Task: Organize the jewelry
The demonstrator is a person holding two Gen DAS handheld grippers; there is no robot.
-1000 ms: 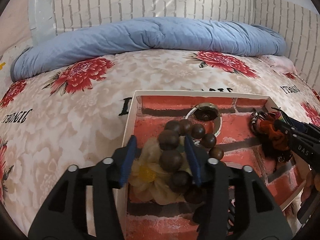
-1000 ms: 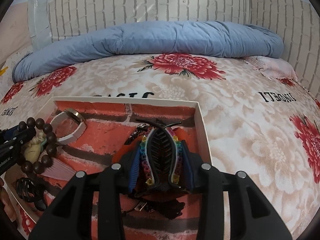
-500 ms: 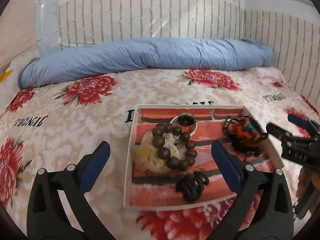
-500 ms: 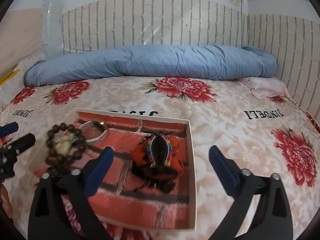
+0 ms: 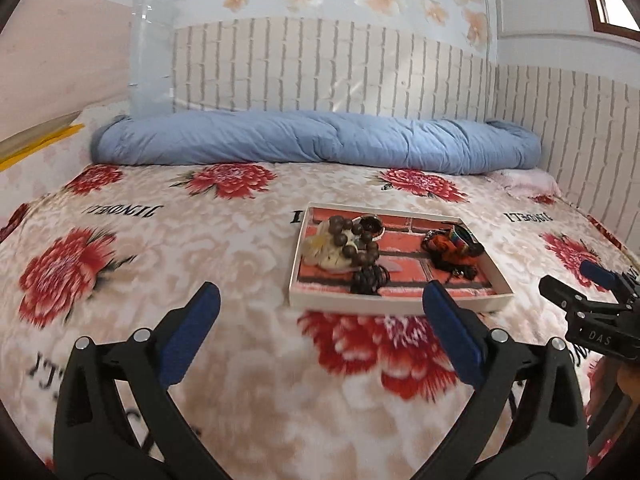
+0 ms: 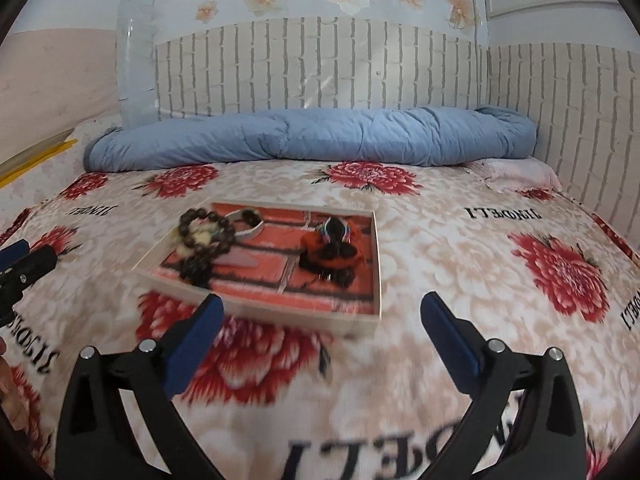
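A shallow white-rimmed tray (image 5: 400, 306) (image 6: 376, 264) with a red brick lining lies on the flowered bedspread. Its left part holds a brown bead bracelet (image 5: 352, 236) (image 6: 204, 236) over a cream flower piece (image 5: 320, 248), a silver bangle (image 5: 372, 224) (image 6: 250, 220) and a black hair tie (image 5: 370, 278) (image 6: 196, 272). A rainbow hair clip on an orange-black scrunchie (image 5: 452, 242) (image 6: 334, 236) lies in its right part. My left gripper (image 5: 320, 296) (image 6: 20, 256) hangs open and empty on the near side of the tray. My right gripper (image 6: 320, 304) (image 5: 568, 276) is likewise open and empty.
A rolled blue duvet (image 5: 312, 140) (image 6: 312, 140) lies along the far edge of the bed under a white brick-pattern wall (image 6: 320, 68). A pink pillow (image 6: 516, 172) sits at the far right. Flowered bedspread (image 5: 132, 240) stretches around the tray.
Both grippers went from shut on the bead bracelet and the hair clip to wide open. They left those in the tray and drew back and upward, so the tray looks smaller.
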